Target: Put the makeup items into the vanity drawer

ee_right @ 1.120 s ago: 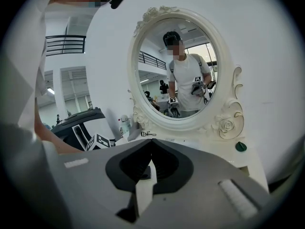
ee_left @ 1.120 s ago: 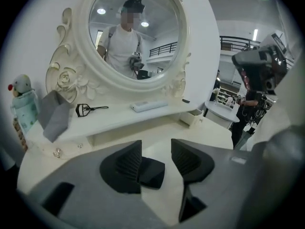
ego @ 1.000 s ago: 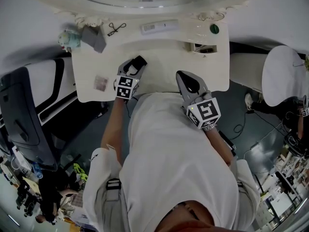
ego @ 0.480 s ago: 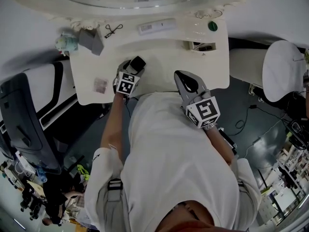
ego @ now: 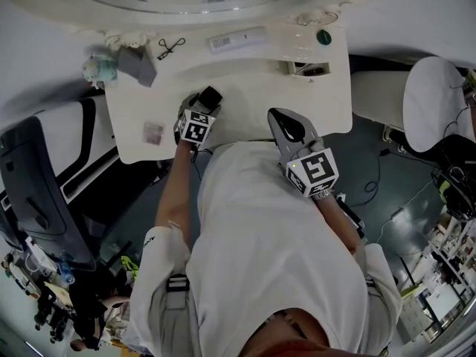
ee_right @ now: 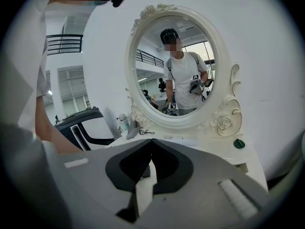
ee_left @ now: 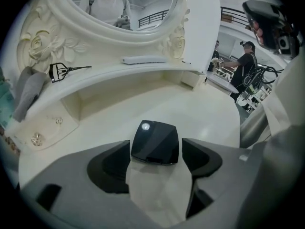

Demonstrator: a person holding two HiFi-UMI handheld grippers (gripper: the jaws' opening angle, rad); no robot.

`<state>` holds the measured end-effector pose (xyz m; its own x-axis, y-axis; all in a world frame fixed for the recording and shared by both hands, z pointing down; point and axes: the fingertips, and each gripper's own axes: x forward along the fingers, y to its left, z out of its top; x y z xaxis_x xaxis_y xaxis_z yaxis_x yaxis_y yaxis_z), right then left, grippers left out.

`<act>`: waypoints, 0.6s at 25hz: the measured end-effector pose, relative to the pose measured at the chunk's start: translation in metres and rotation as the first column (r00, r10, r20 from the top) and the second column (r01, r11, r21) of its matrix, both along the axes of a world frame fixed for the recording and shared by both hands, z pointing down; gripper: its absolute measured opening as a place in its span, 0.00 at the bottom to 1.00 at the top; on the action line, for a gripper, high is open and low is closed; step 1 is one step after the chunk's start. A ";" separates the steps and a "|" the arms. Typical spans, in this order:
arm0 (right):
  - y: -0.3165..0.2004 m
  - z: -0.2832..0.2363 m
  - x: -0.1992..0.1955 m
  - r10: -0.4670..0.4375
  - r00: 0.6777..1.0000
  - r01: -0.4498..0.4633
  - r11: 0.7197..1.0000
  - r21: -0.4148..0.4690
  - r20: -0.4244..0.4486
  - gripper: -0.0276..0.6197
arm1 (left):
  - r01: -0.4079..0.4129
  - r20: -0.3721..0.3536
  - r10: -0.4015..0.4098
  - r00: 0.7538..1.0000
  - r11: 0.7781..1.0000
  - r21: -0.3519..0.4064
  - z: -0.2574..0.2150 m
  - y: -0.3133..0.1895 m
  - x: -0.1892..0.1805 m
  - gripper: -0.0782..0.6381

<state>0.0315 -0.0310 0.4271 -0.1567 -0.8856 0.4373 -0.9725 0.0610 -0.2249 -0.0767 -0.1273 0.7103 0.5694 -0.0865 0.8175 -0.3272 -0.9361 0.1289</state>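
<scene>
Looking along my left gripper (ee_left: 156,151), I see its jaws spread wide; they have just been opening. A black compact (ee_left: 155,138) lies flat on the white bench (ee_left: 119,104) between the two tips, with a sliver of gap on either side, so the pads are not pressing it. In the head view this gripper points down at the left-centre of the bench, close to the near edge, with the compact just past its tips.

My right gripper (ee_right: 150,149) has its jaws closed together with nothing between them. It hangs at the near edge of the bench to the right, well apart from the compact, and faces the oval mirror (ee_right: 174,66).

Other makeup items sit along the far side of the bench, under the mirror frame. An eyelash curler (ego: 169,47) lies to the far left, with a grey pouch (ego: 137,64) just left of it. A long flat white item (ego: 236,39) lies at far centre and a small green round piece (ego: 323,37) at far right. Just nearer than the green piece is a small open compartment (ego: 309,68) set in the bench; I cannot tell what it holds. A small pinkish item (ego: 153,132) lies near the left edge, left of my left gripper.
</scene>
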 end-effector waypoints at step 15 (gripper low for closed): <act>0.006 -0.002 -0.003 -0.003 1.000 0.003 1.000 0.001 -0.009 0.05 | 0.055 -0.021 -0.055 0.998 0.998 0.001 -0.005 0.003 -0.003 0.55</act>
<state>0.0283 -0.0254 0.4254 -0.1551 -0.8855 0.4380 -0.9743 0.0638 -0.2161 -0.0794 -0.1246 0.7050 0.5810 -0.1194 0.8051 -0.3752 -0.9171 0.1348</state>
